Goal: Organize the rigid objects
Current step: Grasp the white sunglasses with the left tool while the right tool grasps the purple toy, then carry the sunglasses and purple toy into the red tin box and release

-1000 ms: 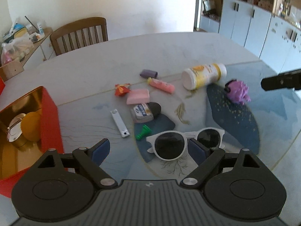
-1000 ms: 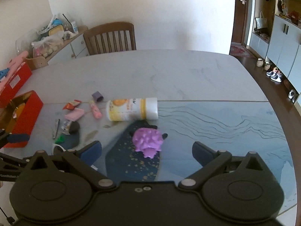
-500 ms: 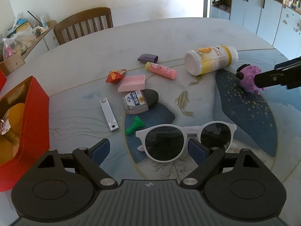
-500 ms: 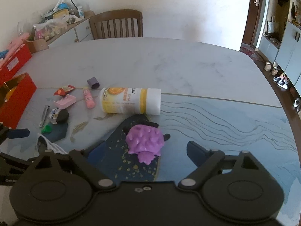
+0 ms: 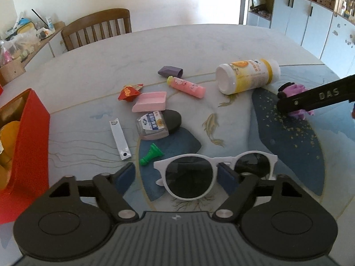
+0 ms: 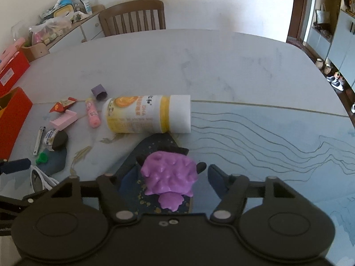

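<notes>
Between the right tongs [image 6: 172, 176], purple toy [image 6: 169, 175].

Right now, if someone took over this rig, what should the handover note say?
Left gripper: open, its fingers either side of one lens of the sunglasses, nothing held.
Right gripper: open around the purple toy, not closed.
Red box at the left already holds a yellow item.
Left on the table: bottle, pink tube, nail clipper, green piece and other small things.
</notes>
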### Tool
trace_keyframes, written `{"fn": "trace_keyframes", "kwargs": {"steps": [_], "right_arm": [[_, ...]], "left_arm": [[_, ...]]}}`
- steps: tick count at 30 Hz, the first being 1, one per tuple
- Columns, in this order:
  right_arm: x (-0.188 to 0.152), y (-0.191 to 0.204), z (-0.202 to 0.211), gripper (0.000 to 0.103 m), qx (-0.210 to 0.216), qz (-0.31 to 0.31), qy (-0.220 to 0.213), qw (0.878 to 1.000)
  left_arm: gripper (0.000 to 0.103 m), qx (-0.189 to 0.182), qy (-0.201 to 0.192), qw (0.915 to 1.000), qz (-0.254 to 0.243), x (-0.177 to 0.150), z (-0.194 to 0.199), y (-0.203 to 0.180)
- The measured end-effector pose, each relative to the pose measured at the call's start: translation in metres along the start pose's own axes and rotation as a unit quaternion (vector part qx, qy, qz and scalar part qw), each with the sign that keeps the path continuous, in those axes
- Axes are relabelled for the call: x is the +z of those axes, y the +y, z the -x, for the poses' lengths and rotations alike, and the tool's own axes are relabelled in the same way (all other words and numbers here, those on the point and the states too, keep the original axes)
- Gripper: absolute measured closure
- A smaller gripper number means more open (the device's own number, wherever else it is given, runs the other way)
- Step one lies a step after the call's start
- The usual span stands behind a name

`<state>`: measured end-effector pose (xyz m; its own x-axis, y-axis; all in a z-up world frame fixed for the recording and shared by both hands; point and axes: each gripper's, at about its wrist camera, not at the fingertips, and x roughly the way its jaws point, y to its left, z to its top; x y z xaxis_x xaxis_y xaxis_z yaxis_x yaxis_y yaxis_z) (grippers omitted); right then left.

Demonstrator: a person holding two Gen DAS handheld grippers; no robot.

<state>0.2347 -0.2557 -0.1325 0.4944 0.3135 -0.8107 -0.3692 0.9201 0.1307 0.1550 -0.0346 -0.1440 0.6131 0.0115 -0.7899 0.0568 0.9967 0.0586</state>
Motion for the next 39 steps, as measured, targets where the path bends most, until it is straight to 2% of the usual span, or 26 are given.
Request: {"fn": "trace_keyframes", "kwargs": {"steps": [6,19,23,32,39], "right_arm": [[-0.001,0.0,0.001,0.042,-0.002,0.003,-0.002,1.0],[-0.011,0.009,0.031,0.042,-0.008,0.022,-0.011,1.0],[-0.013,0.017,0.049,0.042,0.008,0.024,-0.012,1.0],[-0.006,0.053,0.086,0.042,0.038,0.05,-0.022,0.998],[0.003,0.096,0.101,0.042,0.065,0.076,-0.032,0.994]], "left_arm": [[0.045,-0.012,0.004,0.9999,-0.001,0.003,0.001,-0.004],[0.046,-0.022,0.011,0.9995,0.02,0.005,0.012,0.001],[0.046,-0.025,0.007,0.999,0.036,0.005,0.026,0.007],[0.046,-0.029,-0.008,0.9975,0.064,0.008,0.066,0.03],[0.046,-0.019,-0.023,0.9955,0.09,0.006,0.097,0.064]]}}
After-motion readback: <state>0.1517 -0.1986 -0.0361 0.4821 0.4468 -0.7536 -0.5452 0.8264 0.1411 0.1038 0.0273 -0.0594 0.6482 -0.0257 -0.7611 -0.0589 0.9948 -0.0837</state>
